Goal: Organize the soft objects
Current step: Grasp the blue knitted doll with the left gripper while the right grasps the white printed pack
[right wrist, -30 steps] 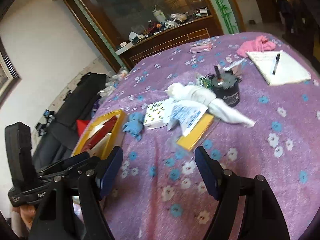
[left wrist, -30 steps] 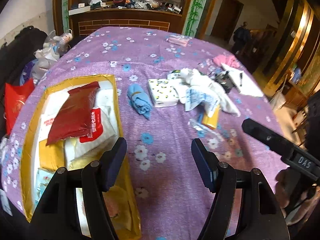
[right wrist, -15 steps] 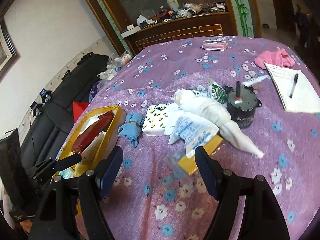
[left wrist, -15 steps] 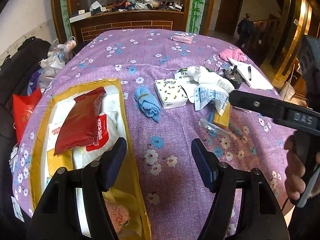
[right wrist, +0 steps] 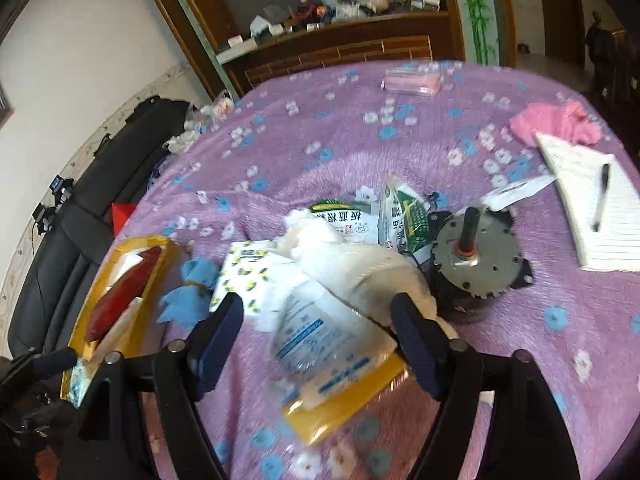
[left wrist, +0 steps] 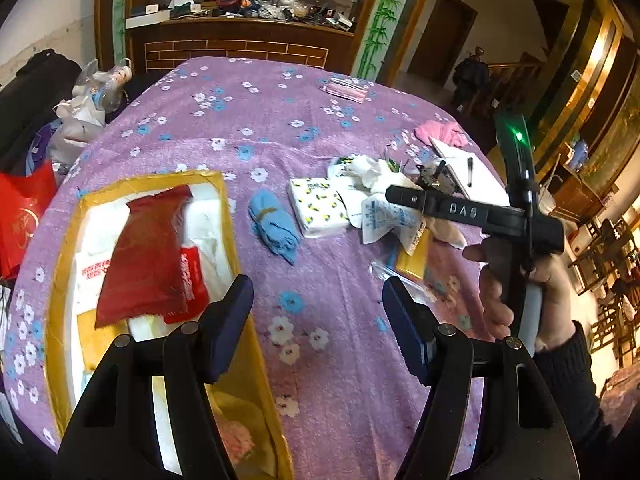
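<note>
Filling the yellow box [left wrist: 230,216]: red packet [left wrist: 148,256], white packs.

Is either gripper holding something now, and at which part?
Nothing is held. The left gripper and right gripper are both open, with only table items beyond them.

home | floral tablecloth [left wrist: 280,120] | cluttered wooden cabinet [left wrist: 240,36] (glass-fronted) | black sofa [right wrist: 100,184]

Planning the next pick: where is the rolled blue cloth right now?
In both views, the blue cloth lies on the tablecloth between the yellow box and the white patterned tissue pack.
</note>
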